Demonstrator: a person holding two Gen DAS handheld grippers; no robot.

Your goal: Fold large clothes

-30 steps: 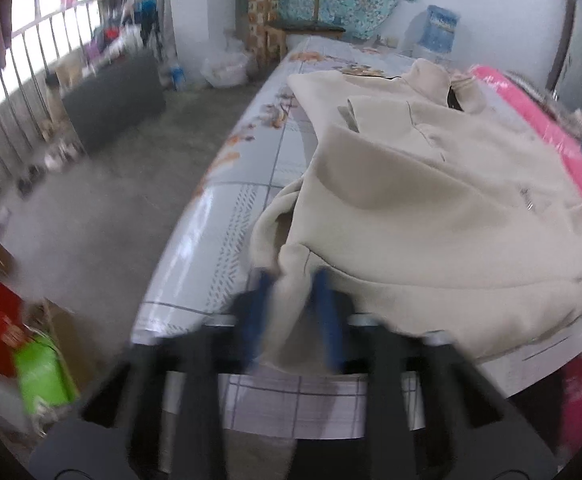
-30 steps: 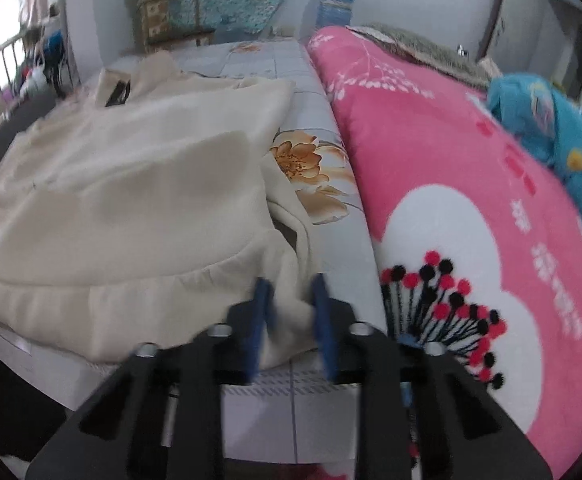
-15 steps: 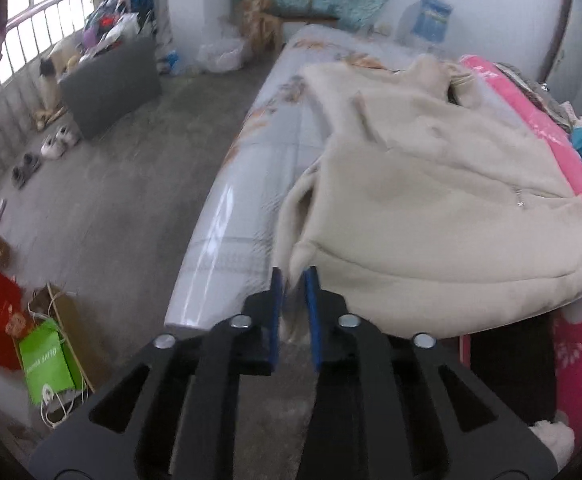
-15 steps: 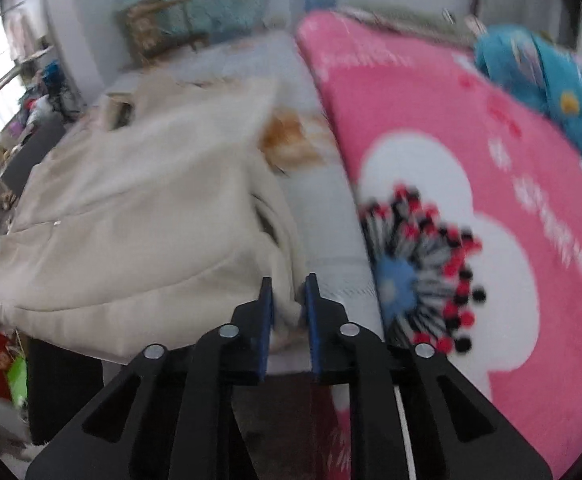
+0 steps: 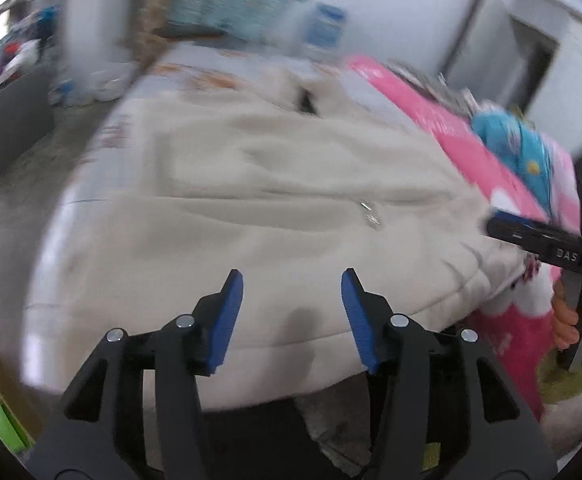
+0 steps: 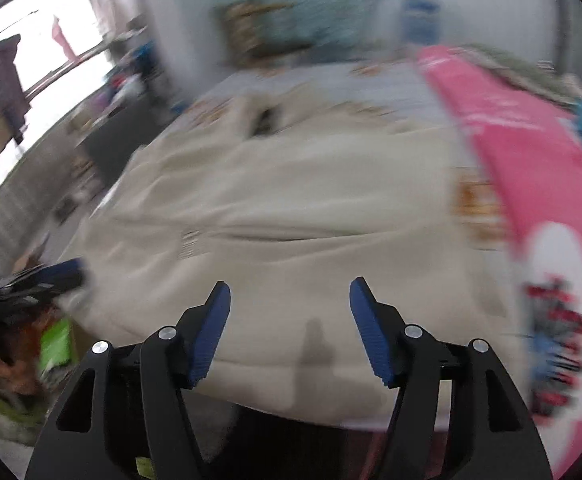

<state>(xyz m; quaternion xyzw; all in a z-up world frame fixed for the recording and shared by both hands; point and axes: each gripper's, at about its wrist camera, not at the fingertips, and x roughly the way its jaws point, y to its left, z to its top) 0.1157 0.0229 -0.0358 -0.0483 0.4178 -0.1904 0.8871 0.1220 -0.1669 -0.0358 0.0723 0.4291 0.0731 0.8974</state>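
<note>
The left tongs (image 5: 292, 276) are spread apart with nothing between them. The right tongs (image 6: 290, 286) are spread apart too, and empty. Both have just been opening. They hang over the near edge of the big cream jacket (image 5: 275, 208).

The jacket lies flat on the bed (image 5: 91, 184), and its bottom edge runs along the side of the bed. A small metal zipper pull (image 5: 369, 216) sits on its front. The dark collar opening (image 5: 305, 100) is at the far end.

A pink blanket (image 6: 539, 168) with a white flower lies right beside the jacket. Blue cloth (image 5: 527, 156) sits on the pink blanket. A wooden chair (image 6: 259, 28) stands past the bed. On one side there is grey floor (image 5: 7, 200). In the left view, a hand (image 5: 575, 316) holds the right tongs by the grip. Both pictures are blurry.
</note>
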